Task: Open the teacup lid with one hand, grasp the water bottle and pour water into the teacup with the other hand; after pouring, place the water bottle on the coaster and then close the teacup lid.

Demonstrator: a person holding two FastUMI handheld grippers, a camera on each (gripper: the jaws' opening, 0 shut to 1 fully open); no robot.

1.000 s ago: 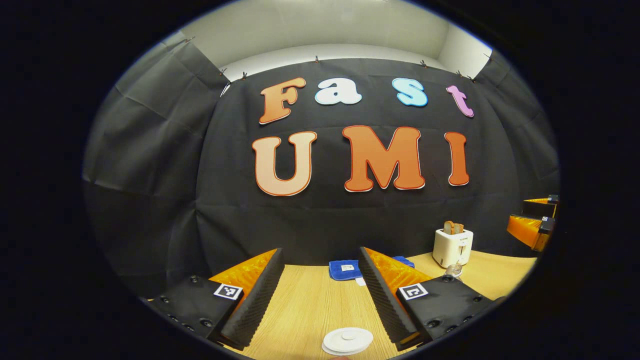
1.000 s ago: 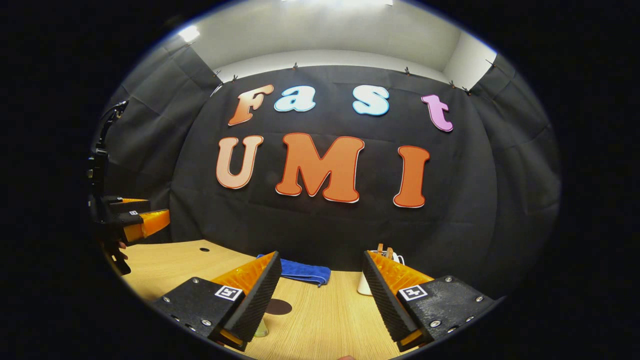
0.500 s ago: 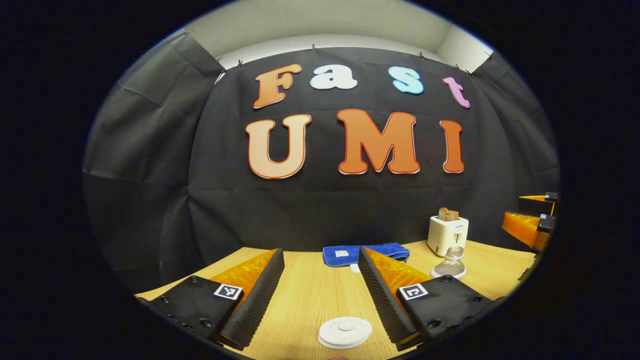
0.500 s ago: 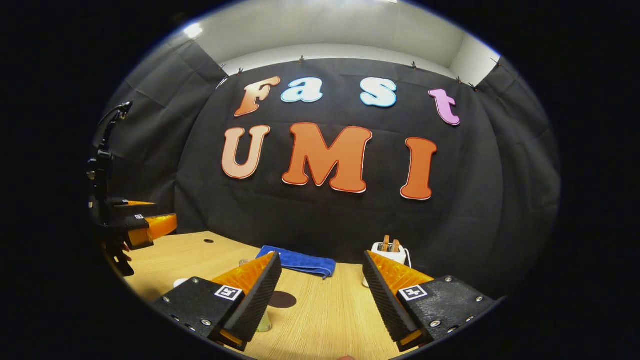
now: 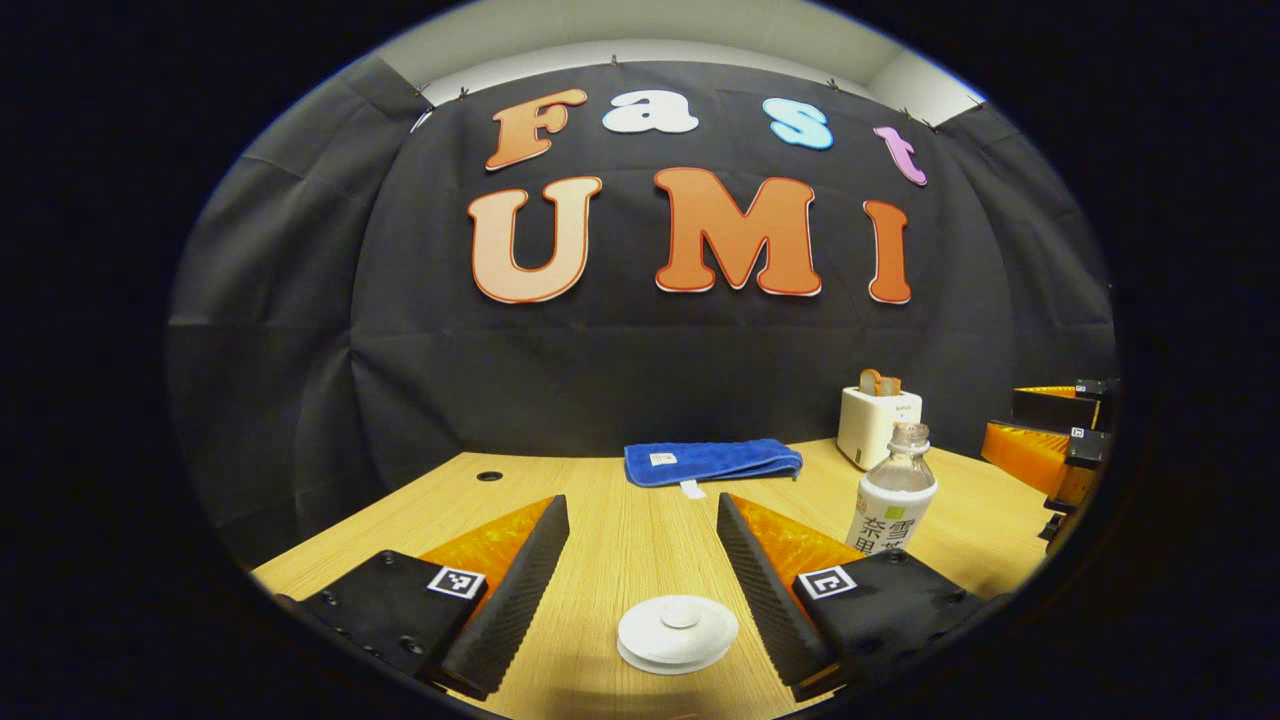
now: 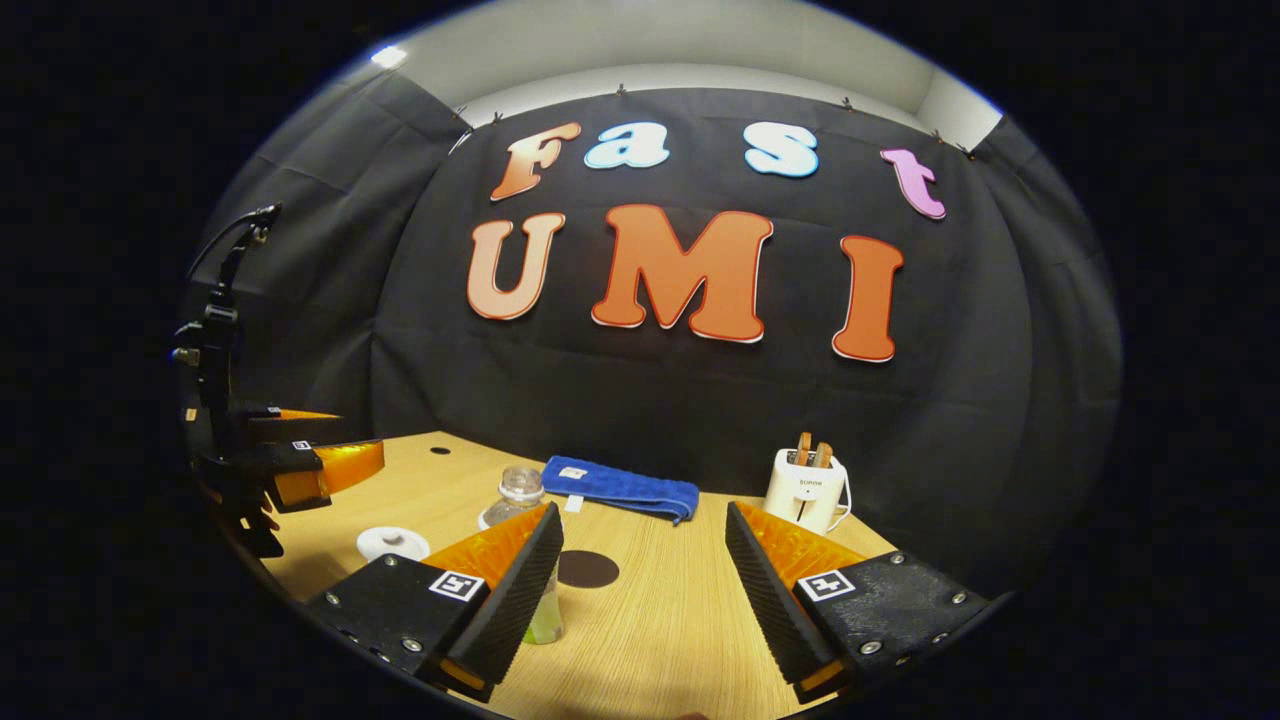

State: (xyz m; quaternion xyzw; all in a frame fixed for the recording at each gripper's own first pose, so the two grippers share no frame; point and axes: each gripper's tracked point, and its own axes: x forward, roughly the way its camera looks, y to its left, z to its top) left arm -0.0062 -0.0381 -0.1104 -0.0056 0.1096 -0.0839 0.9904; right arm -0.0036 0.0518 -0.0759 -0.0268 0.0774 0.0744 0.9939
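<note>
Left tongs (image 5: 632, 545) spread wide, nothing between them, held above the surface (image 5: 610, 530). The teacup lid (image 5: 677, 632) lies dead ahead and below, roughly centred in the gap, slightly nearer the right-hand finger in the left gripper view; its knob points straight up, so the lid's axis is vertical and the disc is flat. I can't make out the teacup body under it (only the white disc and knob show). My read: the coming move is a straight drop onto the knob, then close; little sideways correction needed. Right tongs (image 6: 644, 560) also spread and empty. The water bottle (image 6: 522, 500) stands upright, uncapped as far as I can tell, its long axis vertical, partly hidden behind the left-hand finger in the right gripper view, so it sits left of that gap's centre and the right tongs would have to shift left to straddle it. The dark round coaster (image 6: 587, 569) lies flat on the surface just right of the bottle, between the fingers' line of sight. Left side is nearer the lid, right side nearer the bottle, matching the task split. Farther back: folded blue cloth (image 5: 711, 462) and white toaster (image 5: 878, 426) near the wall, well clear of both approach paths. Nothing blocks the lid. The bottle stands near the lid's right, so mind the elbow room when both tongs descend.
</note>
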